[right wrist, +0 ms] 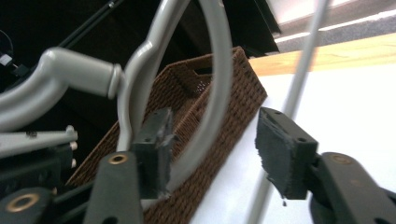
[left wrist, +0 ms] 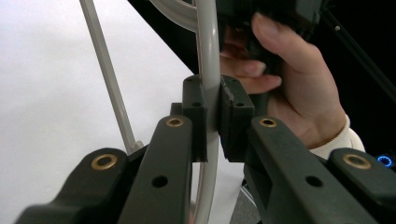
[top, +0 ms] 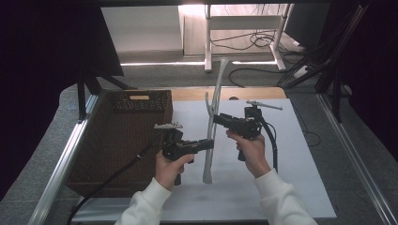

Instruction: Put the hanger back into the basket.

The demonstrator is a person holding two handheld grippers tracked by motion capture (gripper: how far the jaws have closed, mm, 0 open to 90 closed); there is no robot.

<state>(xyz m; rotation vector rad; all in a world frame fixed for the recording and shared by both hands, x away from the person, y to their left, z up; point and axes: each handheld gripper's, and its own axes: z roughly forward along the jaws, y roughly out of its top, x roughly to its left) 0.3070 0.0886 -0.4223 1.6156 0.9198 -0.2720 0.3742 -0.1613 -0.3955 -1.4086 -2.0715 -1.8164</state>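
Observation:
A grey plastic clothes hanger [top: 213, 112] stands nearly upright above the white mat, one end resting near the mat at the front. My left gripper [top: 211, 142] is shut on its lower arm; in the left gripper view the grey bar [left wrist: 208, 70] is pinched between the pads of that gripper [left wrist: 212, 119]. My right gripper [top: 217, 117] is higher up on the hanger. In the right gripper view the jaws of that gripper [right wrist: 215, 149] stand open around the hanger's curved bar [right wrist: 219, 88], which passes close to the left pad [right wrist: 156, 144].
A brown wicker basket [top: 117, 140] lies on the table's left half, right beside the hanger, and shows behind the jaws [right wrist: 233, 102]. The white mat [top: 291, 154] covers the right half. A metal rail [top: 61, 164] runs along the left edge.

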